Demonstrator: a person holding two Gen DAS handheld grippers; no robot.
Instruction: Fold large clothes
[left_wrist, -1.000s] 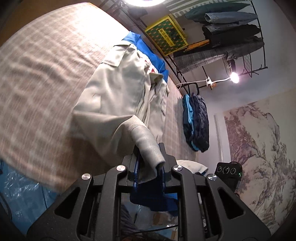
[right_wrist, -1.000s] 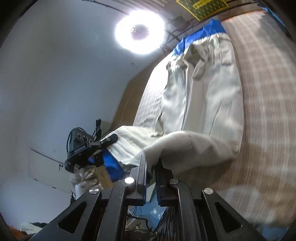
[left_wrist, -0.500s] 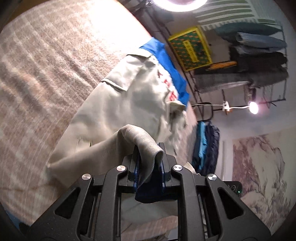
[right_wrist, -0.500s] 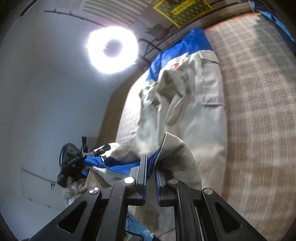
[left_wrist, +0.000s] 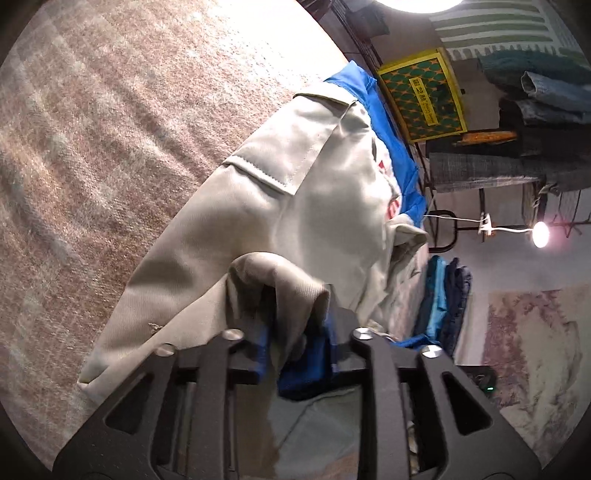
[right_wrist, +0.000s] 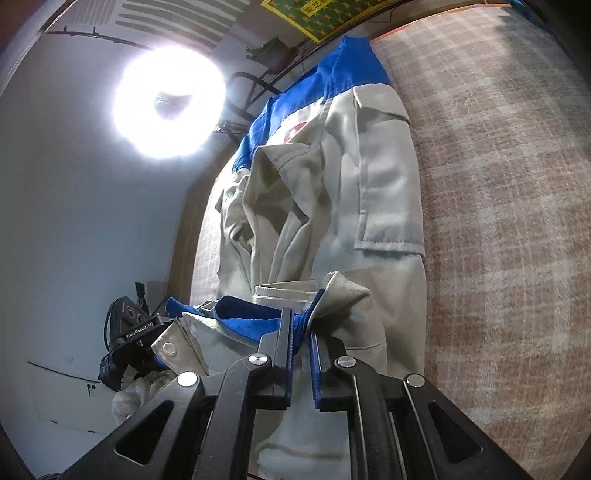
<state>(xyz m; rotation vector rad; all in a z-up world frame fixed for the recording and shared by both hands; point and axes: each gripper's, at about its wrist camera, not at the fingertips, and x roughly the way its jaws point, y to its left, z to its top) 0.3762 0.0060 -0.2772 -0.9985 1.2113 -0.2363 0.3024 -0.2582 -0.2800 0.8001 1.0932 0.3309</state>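
The left gripper (left_wrist: 301, 325) has its two black fingers (left_wrist: 240, 350) closed on a bunched fold of the jacket (left_wrist: 295, 206), cloth filling the gap between them. The right gripper (right_wrist: 301, 332) is clamped the same way, its fingers (right_wrist: 282, 343) nearly together with only a thin blue-lined edge of fabric between the pads. In the right wrist view the left gripper (right_wrist: 129, 332) shows at the lower left, gripped by a light-gloved hand (right_wrist: 140, 387) and level with the right one.
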